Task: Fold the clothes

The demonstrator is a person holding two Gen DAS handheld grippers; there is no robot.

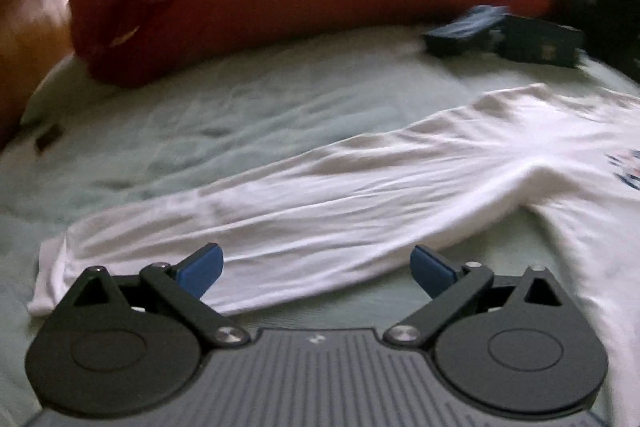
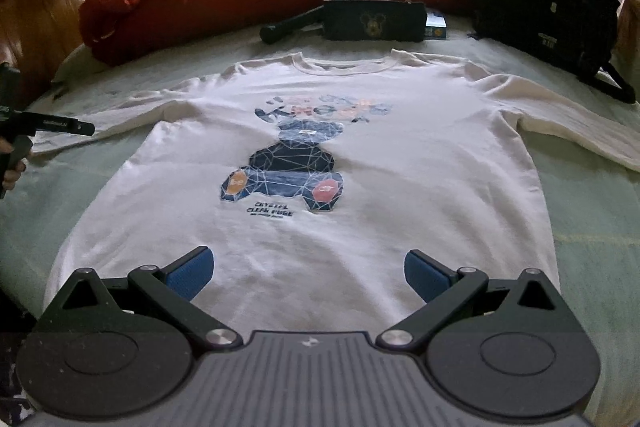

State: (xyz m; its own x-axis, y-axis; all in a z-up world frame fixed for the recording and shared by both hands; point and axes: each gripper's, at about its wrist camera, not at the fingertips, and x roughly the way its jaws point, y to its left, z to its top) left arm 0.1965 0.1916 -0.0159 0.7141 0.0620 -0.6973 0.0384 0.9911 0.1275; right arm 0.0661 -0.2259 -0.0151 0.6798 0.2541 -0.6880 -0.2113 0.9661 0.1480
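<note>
White shirt (image 2: 304,163) lies flat, print up, sleeves out, on the bed (image 2: 592,211). Soft, light, limp; grip at sleeve (image 1: 280,211) cuff or hem. Left gripper (image 1: 316,269) and right gripper (image 2: 308,273): jaws spread, empty.

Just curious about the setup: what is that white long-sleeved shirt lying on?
The white shirt lies flat, print up, on a pale green bedsheet, which shows all around it. Whatever is under the shirt's body itself is covered.
</note>
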